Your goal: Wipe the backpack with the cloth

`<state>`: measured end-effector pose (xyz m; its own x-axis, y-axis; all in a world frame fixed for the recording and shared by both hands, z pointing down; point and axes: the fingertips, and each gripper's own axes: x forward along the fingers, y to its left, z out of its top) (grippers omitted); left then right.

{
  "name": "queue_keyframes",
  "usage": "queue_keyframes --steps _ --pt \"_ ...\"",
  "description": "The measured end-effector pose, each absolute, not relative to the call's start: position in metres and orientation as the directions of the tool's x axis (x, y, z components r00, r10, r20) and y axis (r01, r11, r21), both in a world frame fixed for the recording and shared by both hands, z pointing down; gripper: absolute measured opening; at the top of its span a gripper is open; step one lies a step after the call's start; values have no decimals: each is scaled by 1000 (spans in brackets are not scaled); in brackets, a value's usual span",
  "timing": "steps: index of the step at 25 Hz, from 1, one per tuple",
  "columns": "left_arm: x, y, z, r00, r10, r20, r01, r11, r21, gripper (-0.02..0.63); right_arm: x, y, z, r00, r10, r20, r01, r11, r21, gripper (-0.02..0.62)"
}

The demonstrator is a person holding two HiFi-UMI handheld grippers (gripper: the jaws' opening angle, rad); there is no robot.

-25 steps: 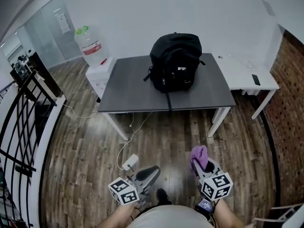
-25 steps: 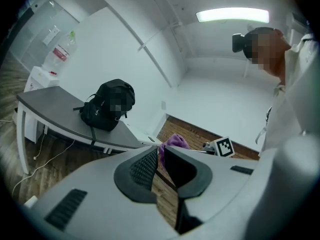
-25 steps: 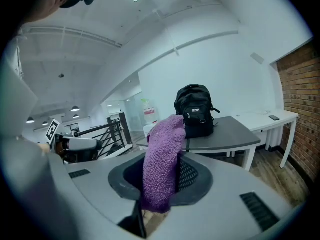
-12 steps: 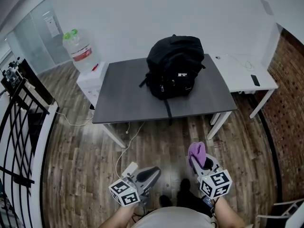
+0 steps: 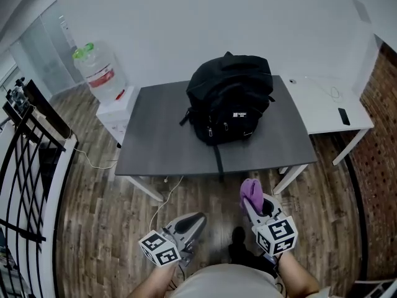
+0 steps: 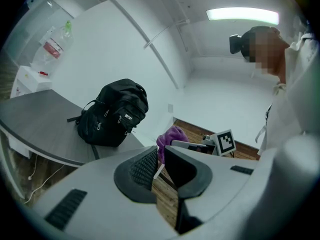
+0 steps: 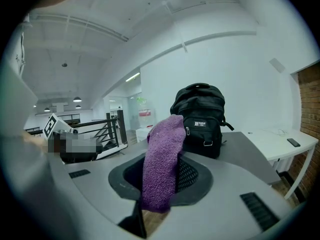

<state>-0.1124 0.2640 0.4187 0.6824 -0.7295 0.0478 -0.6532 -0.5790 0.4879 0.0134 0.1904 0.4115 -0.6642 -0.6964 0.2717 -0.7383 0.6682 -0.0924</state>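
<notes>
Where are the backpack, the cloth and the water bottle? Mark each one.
backpack (image 5: pixel 231 101), head view, on its front panel.
cloth (image 7: pixel 161 159), right gripper view, on the middle of its hanging length.
water bottle (image 5: pixel 98 72), head view, on its body.

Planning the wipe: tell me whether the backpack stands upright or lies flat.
Upright. The backpack stands on its base on the grey table, front pocket toward the near edge, a strap hanging over that edge.
</notes>
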Motion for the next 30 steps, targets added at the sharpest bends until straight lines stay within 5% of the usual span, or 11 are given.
queue_keyframes --steps 16,30 --pt "-79 99 388 628 -778 24 -698 -549 460 41 30 34 370 -709 -670 222 -691 722 -26 92" --pt "-160 41 363 652 -758 7 -688 -588 426 41 -91 -4 328 -733 -656 181 -653 752 87 92"
